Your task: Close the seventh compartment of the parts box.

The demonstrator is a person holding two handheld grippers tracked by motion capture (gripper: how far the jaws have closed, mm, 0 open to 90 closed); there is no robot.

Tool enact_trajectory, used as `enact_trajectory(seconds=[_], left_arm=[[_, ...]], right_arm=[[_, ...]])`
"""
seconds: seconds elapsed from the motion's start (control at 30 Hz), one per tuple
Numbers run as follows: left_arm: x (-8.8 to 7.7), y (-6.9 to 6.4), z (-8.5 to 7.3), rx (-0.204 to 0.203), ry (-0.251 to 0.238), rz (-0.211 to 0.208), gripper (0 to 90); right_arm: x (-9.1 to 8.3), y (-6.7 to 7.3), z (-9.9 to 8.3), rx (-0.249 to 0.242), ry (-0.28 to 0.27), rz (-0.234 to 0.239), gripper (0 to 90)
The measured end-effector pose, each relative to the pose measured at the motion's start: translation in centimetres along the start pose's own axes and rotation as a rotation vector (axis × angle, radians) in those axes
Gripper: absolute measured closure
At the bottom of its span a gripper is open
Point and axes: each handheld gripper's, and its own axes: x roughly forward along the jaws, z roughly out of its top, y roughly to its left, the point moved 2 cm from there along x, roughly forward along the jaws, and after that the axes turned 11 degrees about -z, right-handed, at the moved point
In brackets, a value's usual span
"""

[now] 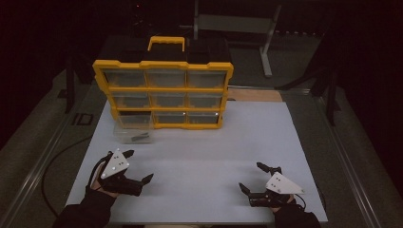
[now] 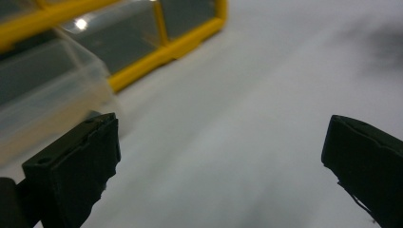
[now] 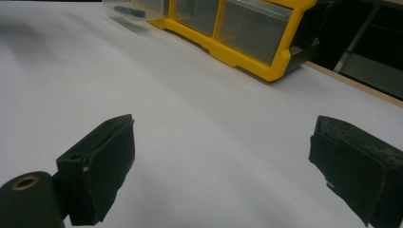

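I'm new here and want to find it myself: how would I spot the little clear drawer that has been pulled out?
Start at the yellow organizer standing at the back of the white table. At its bottom left corner, a clear plastic drawer sits out on the table in front of its slot. Unlike the other drawers, it is out of the frame, with something dark inside.

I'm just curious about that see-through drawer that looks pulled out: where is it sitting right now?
In the high view the clear drawer sits on the white table at the yellow organizer's lower-left corner, ahead of the left gripper.
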Motion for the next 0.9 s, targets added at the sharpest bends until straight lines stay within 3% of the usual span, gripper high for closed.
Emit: enact_trajectory(seconds=[0.1, 0.37, 0.53, 0.9], left_arm=[[-0.2, 0.0, 0.5, 0.013, 0.019, 0.023, 0.0], [-0.5, 0.6, 0.8, 0.000, 0.003, 0.088, 0.0], [-0.2, 1.0, 0.3, -0.030, 0.019, 0.106, 0.0], [0.7, 1.8, -0.7, -0.103, 0.040, 0.193, 0.0]], right_arm=[[0.0, 0.0, 0.0, 0.000, -0.001, 0.000, 7.9], [-0.1, 0.0, 0.0, 0.002, -0.004, -0.001, 7.9], [0.0, 0.0, 0.0, 0.004, -0.003, -0.002, 7.9], [0.0, 0.0, 0.0, 0.005, -0.008, -0.004, 7.9]])
